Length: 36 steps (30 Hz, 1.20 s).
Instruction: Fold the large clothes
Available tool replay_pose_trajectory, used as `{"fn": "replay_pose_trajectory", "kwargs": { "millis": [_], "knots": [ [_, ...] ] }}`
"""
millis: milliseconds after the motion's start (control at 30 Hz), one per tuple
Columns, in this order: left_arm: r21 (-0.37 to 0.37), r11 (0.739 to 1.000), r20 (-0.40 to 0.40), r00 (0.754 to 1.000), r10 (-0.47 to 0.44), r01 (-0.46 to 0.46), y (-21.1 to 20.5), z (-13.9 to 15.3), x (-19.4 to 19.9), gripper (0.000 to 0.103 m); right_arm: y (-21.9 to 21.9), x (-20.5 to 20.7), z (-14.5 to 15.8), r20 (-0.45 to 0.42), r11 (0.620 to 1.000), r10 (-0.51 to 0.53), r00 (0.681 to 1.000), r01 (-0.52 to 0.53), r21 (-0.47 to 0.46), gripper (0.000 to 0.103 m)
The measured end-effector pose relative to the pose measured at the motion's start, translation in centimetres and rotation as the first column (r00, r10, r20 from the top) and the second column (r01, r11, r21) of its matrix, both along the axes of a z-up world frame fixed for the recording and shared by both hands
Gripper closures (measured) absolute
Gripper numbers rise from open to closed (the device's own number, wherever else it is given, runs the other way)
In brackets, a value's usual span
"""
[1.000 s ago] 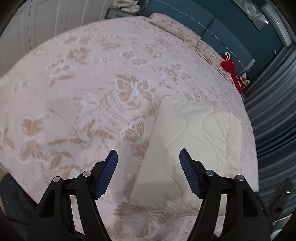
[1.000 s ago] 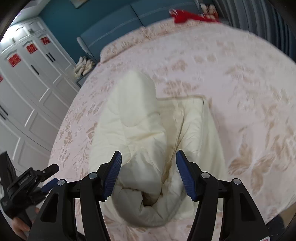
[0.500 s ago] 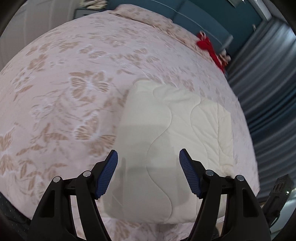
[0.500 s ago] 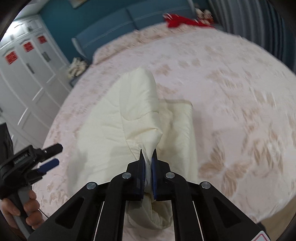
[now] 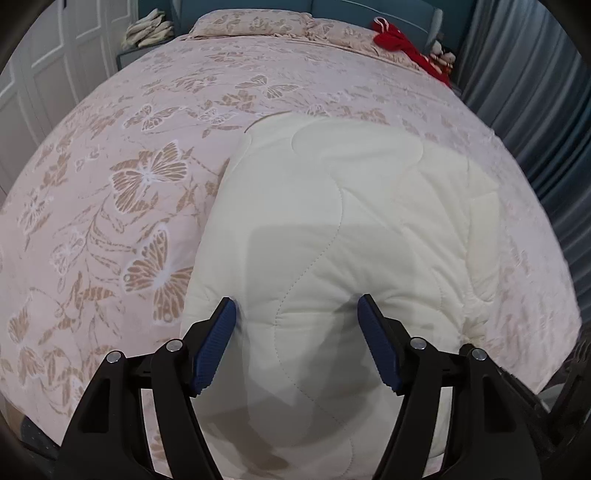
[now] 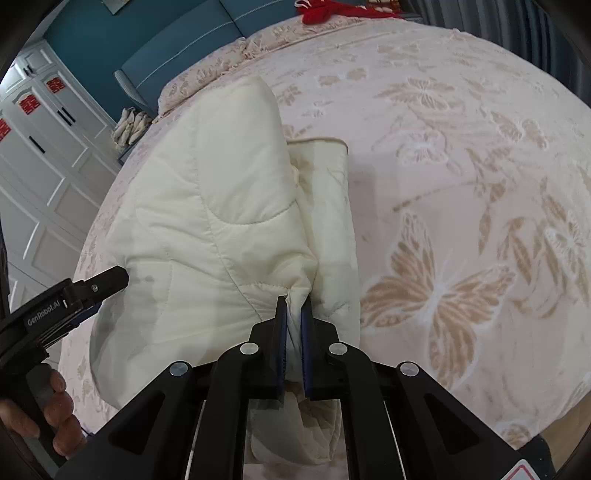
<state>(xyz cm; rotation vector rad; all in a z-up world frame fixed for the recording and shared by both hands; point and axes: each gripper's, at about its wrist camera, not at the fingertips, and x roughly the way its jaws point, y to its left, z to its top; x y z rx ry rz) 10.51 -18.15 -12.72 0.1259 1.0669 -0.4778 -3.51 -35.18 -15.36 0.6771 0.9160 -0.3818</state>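
Note:
A cream quilted garment [image 5: 354, 229] lies folded on the bed near its foot edge. My left gripper [image 5: 297, 332] is open, its blue pads either side of the garment's near edge, pressing into the padding. My right gripper [image 6: 293, 325] is shut on a bunched corner of the garment [image 6: 207, 206] and holds that side lifted, so the top layer stands up in a ridge. The left gripper [image 6: 92, 291] and the hand that holds it show at the left of the right wrist view.
The bed [image 5: 110, 184] has a pink cover with tan butterflies. Pillows [image 5: 255, 24] and a red cloth [image 5: 402, 40] lie at the head. White wardrobes [image 6: 40, 147] stand on one side, grey curtains [image 5: 535, 92] on the other. A nightstand [image 5: 147, 40] carries a light bundle.
My right gripper closed on the garment's corner and lifted it. My left gripper swung right and came down onto the garment's near edge, still open.

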Motion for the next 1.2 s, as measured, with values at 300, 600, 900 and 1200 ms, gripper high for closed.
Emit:
{"fn": "replay_pose_trajectory", "kwargs": {
  "millis": [300,600,900,1200],
  "knots": [
    [0.058,0.998,0.017,1.0,-0.002,0.001,-1.0,-1.8,0.0,0.035,-0.4,0.4,-2.0,-0.014,1.0,-0.002,1.0,0.003,0.027,0.099],
    [0.092,0.996,0.05,0.999,0.007,-0.012,-1.9,-3.3,0.1,0.032,-0.3,1.2,-2.9,-0.014,0.999,0.005,1.0,-0.004,0.037,0.099],
    [-0.118,0.988,-0.016,0.995,0.101,-0.102,2.5,1.4,4.1,0.029,-2.1,-0.1,5.2,0.115,0.997,-0.077,0.99,0.075,0.02,0.075],
    [-0.124,0.979,-0.092,0.984,0.151,-0.161,3.7,1.2,7.3,0.029,-3.8,8.4,3.3,0.033,0.997,-0.026,0.999,0.024,0.069,0.092]
  ]
}}
